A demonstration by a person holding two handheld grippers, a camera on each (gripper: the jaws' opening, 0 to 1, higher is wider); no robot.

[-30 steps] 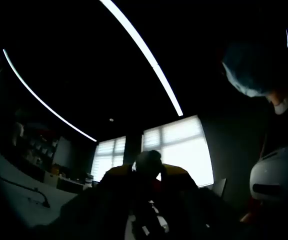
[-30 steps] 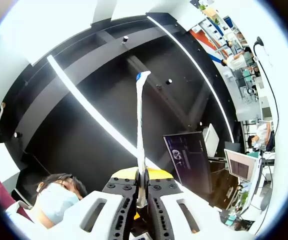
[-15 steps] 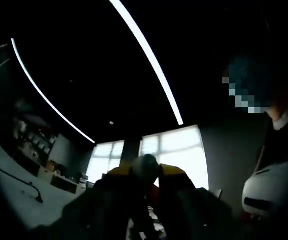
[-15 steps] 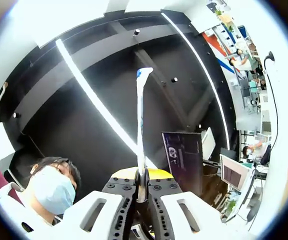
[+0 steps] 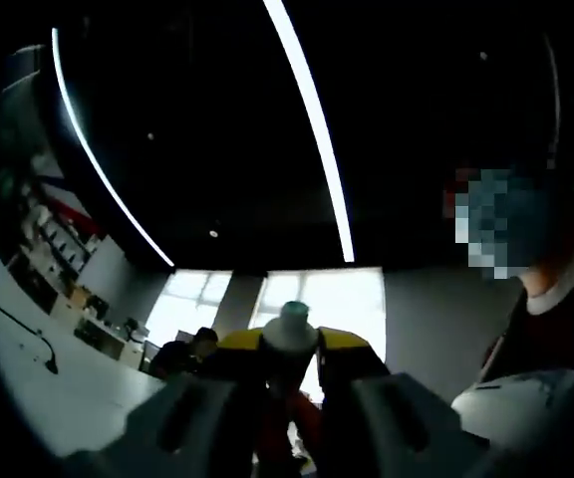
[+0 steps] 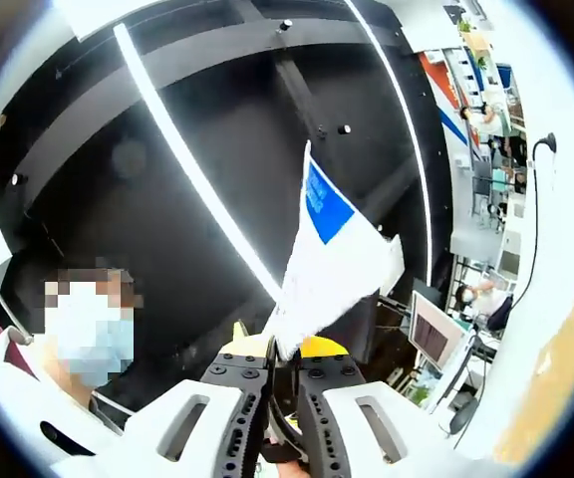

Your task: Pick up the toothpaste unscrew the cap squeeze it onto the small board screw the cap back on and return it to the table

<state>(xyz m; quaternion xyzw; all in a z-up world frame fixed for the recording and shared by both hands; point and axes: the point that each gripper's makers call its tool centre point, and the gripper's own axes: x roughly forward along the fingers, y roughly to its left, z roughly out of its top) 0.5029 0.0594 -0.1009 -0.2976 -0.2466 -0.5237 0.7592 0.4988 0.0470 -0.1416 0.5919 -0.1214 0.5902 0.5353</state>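
In the right gripper view my right gripper [image 6: 285,360] is shut on the narrow end of the toothpaste tube [image 6: 332,254]. The tube is white with a blue patch. It stands up from the jaws with its broad flat side showing and leans to the right, its wide crimped end on top. The left gripper view is very dark. There my left gripper [image 5: 292,347] is closed around a small pale round cap [image 5: 292,324] that sits at the jaw tips. Something red [image 5: 285,423] shows low between the jaws.
Both views look up at a black ceiling with long light strips [image 6: 192,159]. A masked person [image 6: 83,344] is close at the lower left of the right gripper view, and a person [image 5: 526,259] is at the right of the left gripper view. Monitors [image 6: 427,334] and bright windows [image 5: 337,299] lie beyond.
The tube in my right gripper has turned from edge-on to broad side and now leans right. The left gripper view has tilted, with the pale cap still between its jaws.
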